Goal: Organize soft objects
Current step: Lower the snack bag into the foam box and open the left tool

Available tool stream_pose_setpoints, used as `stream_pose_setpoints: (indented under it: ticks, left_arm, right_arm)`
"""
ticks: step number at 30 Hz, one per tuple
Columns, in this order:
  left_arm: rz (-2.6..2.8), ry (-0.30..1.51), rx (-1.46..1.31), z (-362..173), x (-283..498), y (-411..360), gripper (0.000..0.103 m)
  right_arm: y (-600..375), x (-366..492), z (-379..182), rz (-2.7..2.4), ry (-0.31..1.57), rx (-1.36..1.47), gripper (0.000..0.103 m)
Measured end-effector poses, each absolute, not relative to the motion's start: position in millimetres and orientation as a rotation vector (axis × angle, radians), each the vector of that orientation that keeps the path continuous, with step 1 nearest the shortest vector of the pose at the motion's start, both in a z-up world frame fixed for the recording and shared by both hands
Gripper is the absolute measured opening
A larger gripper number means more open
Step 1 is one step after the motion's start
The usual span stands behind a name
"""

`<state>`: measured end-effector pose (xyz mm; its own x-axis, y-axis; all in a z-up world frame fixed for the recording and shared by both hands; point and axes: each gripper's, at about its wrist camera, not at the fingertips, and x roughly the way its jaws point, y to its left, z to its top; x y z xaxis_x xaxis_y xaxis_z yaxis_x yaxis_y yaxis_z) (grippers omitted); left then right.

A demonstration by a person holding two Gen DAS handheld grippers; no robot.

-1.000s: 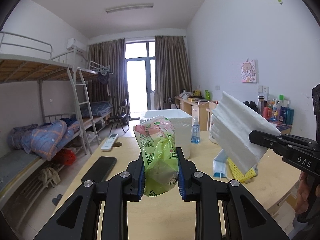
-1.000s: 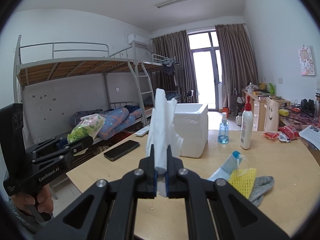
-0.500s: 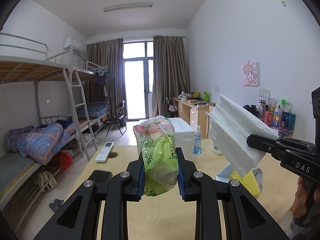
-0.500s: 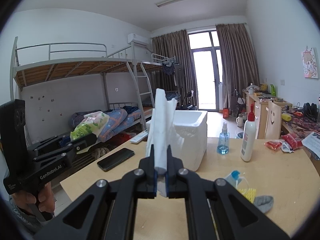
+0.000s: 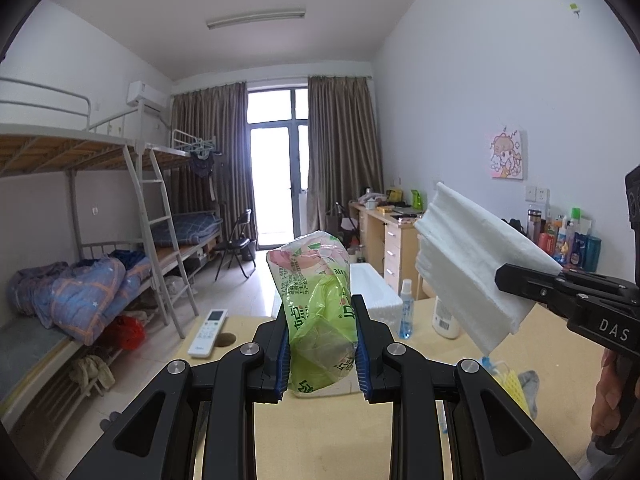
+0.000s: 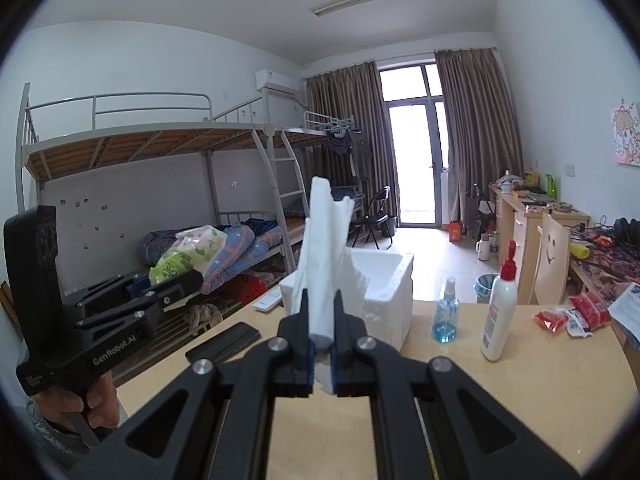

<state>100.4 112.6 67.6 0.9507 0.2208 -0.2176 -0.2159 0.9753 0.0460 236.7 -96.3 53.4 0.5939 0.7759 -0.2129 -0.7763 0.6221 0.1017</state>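
Observation:
My left gripper (image 5: 320, 344) is shut on a green and pink soft tissue pack (image 5: 316, 304), held upright above the wooden table (image 5: 328, 440). In the right wrist view the same pack (image 6: 188, 252) sticks out of the left gripper (image 6: 188, 280) at the left. My right gripper (image 6: 322, 332) is shut on a folded stack of white tissues (image 6: 324, 248) that stands up between its pads. That stack (image 5: 472, 256) and the right gripper (image 5: 520, 284) also show at the right of the left wrist view. An open white foam box (image 6: 384, 292) sits on the table just beyond both.
On the table are a blue spray bottle (image 6: 445, 312), a white lotion bottle (image 6: 498, 316), a black phone (image 6: 224, 344), a remote (image 5: 208, 332), red snack packets (image 6: 572, 316), and a yellow mesh piece with a grey sock (image 5: 516, 388). Bunk beds (image 5: 100, 280) line the left wall.
Both grippers have risen and moved forward over the table with their loads. The foam box and the table's items sit lower in both views. Neither grip has changed.

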Motion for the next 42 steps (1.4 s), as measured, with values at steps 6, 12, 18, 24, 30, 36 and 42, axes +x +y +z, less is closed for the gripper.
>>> stream_pose_setpoints:
  ticks: [6, 12, 18, 24, 30, 36, 42]
  left_arm:
    - [0.215, 0.222, 0.035, 78, 121, 116, 0.028]
    - [0.203, 0.233, 0.049, 82, 141, 123, 0.028]
    - [0.192, 0.244, 0.035, 86, 164, 136, 0.028]
    - [0.194, 0.261, 0.029, 83, 183, 143, 0.028]
    - [0.19, 0.27, 0.022, 83, 199, 149, 0.028]
    - [0.191, 0.273, 0.032, 88, 218, 155, 0.028]
    - [0.196, 0.276, 0.016, 89, 236, 165, 0.028]
  right_arm:
    - [-83, 256, 60, 0.901, 0.269, -0.008, 0.008]
    - [-70, 268, 64, 0.882, 0.282, -0.036, 0.008]
    - [-60, 279, 67, 0.871, 0.278, -0.056, 0.008]
    - [-49, 293, 71, 0.86, 0.281, -0.063, 0.008]
    - [-36, 310, 74, 0.852, 0.295, -0.061, 0.008]
    - [-27, 320, 78, 0.854, 0.288, -0.051, 0.008]
    - [-20, 331, 80, 0.851, 0.283, -0.036, 0.008]
